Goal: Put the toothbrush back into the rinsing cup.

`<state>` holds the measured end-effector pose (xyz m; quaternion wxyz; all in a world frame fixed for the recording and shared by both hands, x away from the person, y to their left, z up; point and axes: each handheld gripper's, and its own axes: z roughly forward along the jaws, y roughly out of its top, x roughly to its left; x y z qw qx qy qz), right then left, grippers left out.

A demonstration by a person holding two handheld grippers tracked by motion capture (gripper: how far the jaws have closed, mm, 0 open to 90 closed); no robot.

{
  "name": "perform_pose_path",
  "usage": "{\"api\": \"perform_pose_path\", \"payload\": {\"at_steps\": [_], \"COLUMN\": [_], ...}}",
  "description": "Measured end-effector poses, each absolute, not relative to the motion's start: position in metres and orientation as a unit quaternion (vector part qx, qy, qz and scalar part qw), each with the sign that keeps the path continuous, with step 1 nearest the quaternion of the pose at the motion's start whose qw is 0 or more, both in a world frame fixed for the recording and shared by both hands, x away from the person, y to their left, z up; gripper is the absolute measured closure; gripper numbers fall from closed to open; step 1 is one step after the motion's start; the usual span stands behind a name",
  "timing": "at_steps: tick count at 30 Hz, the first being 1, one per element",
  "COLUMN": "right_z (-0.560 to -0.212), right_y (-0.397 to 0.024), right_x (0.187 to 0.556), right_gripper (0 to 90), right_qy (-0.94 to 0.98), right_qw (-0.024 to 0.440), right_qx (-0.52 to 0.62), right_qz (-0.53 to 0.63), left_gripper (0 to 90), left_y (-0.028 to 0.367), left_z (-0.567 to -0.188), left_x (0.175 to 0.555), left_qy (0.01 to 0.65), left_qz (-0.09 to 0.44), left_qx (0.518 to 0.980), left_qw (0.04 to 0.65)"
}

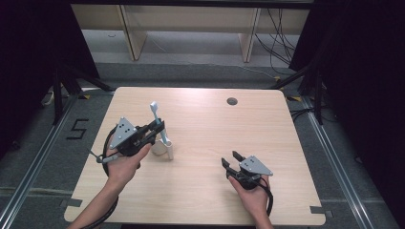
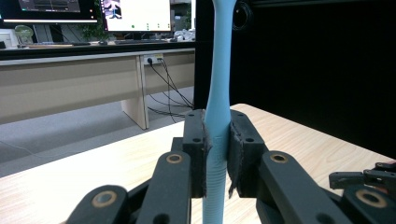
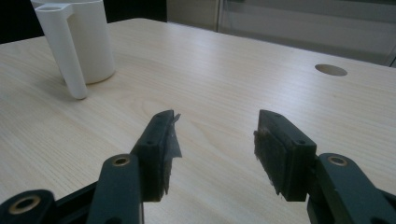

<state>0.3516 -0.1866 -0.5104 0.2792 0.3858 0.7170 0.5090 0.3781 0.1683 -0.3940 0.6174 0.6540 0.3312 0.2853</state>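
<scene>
Left gripper (image 2: 217, 154) clamps a light-blue toothbrush (image 2: 218, 98) upright above the white cup (image 1: 162, 149).
The right gripper (image 3: 217, 140) rests on the wooden table (image 1: 210, 119), jaws apart, holding nothing.

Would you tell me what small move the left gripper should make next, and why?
Probably lower the light blue toothbrush into the white cup: the left gripper is shut on its handle, upright beside the cup, while the right gripper rests open.

Lab or office, monitors (image 2: 93, 14), desks (image 2: 70, 84), cables (image 2: 168, 93)
</scene>
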Motion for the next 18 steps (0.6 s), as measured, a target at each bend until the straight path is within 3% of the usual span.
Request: {"api": "perform_pose_path", "payload": {"at_steps": [18], "right_z": [-0.5082], "right_y": [-0.1889], "right_x": [0.3524], "right_gripper": [48.2], "right_qy": [0.712], "right_qw": [0.284], "right_qx": [0.381], "right_qz": [0.517], "left_gripper": [78.4], "left_y": [0.1576], "left_z": [-0.4029], "left_x": [0.3865], "left_qy": [0.332], "left_qz": [0.287], "left_qx": [0.66], "left_qw": [0.609]}}
